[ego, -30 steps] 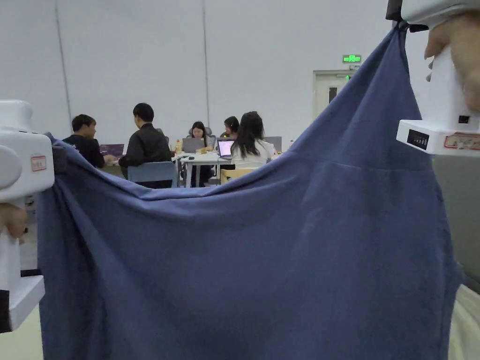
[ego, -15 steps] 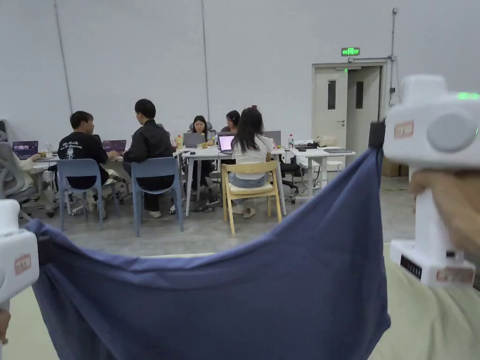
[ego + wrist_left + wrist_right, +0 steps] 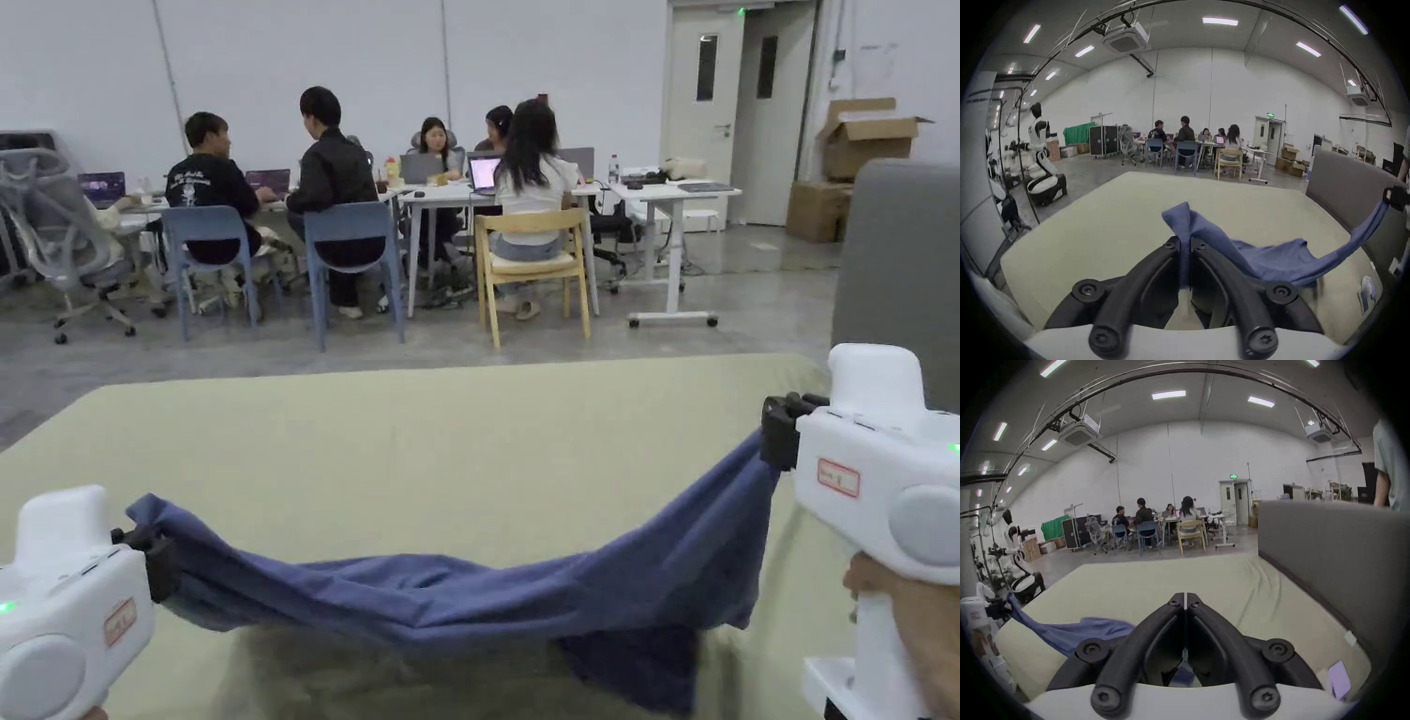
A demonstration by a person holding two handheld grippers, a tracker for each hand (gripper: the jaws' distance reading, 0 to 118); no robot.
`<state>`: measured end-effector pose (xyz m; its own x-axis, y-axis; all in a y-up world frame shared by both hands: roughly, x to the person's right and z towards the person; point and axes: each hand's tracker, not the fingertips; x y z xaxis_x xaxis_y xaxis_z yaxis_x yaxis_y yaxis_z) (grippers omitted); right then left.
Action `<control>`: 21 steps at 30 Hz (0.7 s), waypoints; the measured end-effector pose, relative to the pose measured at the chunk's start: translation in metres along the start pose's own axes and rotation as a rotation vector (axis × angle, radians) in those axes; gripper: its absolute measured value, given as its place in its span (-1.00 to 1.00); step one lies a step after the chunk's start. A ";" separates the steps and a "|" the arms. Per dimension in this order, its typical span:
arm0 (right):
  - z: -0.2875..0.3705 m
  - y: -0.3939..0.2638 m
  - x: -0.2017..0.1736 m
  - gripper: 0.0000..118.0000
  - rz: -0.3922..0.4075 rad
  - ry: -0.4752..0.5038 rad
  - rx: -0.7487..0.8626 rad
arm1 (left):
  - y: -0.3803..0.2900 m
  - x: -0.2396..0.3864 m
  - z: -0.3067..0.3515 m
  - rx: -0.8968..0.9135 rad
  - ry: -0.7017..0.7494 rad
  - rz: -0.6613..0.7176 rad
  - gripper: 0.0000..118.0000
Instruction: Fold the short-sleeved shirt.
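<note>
A blue short-sleeved shirt point(image 3: 487, 595) hangs stretched between my two grippers, low over a pale green mattress point(image 3: 450, 441). Its middle sags and its lower part bunches on the mattress at the right point(image 3: 637, 670). At the bottom left, my left gripper point(image 3: 155, 562) is shut on one edge of the shirt; in the left gripper view the cloth point(image 3: 1264, 258) sticks up between the jaws point(image 3: 1185, 243). To the right, held a little higher, my right gripper point(image 3: 776, 433) is shut on the other edge. In the right gripper view its jaws point(image 3: 1185, 600) are pressed together, with blue cloth point(image 3: 1081, 630) trailing left.
A grey upholstered panel point(image 3: 895, 272) stands along the mattress's right side. Beyond the far edge, several people sit at tables point(image 3: 450, 192) with chairs. Cardboard boxes point(image 3: 858, 141) stand by the door. A person point(image 3: 1388, 464) stands behind the panel. A white humanoid robot point(image 3: 1038, 146) stands far left.
Both grippers have come down from head height to just above the mattress, carrying the shirt. The cloth that hung like a curtain now sags onto the mattress. The head camera tilted down.
</note>
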<state>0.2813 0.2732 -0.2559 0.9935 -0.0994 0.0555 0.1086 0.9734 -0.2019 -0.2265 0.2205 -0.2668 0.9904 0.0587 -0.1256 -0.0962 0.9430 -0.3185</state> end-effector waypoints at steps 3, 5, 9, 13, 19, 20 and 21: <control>0.035 -0.055 0.009 -0.94 -0.046 0.004 -0.053 | -0.049 -0.011 0.023 -0.079 0.014 0.012 -0.93; 0.057 -0.089 0.011 -0.94 -0.014 0.001 -0.114 | -0.076 -0.019 0.036 -0.119 -0.005 0.018 -0.94; 0.100 -0.154 0.024 -0.94 -0.042 -0.032 -0.202 | -0.118 -0.033 0.061 -0.178 0.013 -0.005 -0.94; 0.125 -0.203 0.039 -0.94 -0.050 -0.086 -0.329 | -0.142 -0.039 0.075 -0.205 0.023 -0.003 -0.94; 0.137 -0.240 0.055 -0.94 -0.082 -0.101 -0.437 | -0.171 -0.046 0.073 -0.293 0.045 -0.006 -0.94; 0.136 -0.241 0.055 -0.94 -0.056 -0.114 -0.457 | -0.175 -0.047 0.073 -0.301 0.048 -0.004 -0.94; 0.136 -0.242 0.055 -0.94 -0.072 -0.107 -0.450 | -0.179 -0.048 0.073 -0.307 0.053 -0.007 -0.94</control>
<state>0.3047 0.0606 -0.0709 0.9764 -0.1187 0.1806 0.2048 0.7757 -0.5970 -0.2491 0.0725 -0.1347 0.9853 0.0276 -0.1687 -0.1230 0.7997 -0.5877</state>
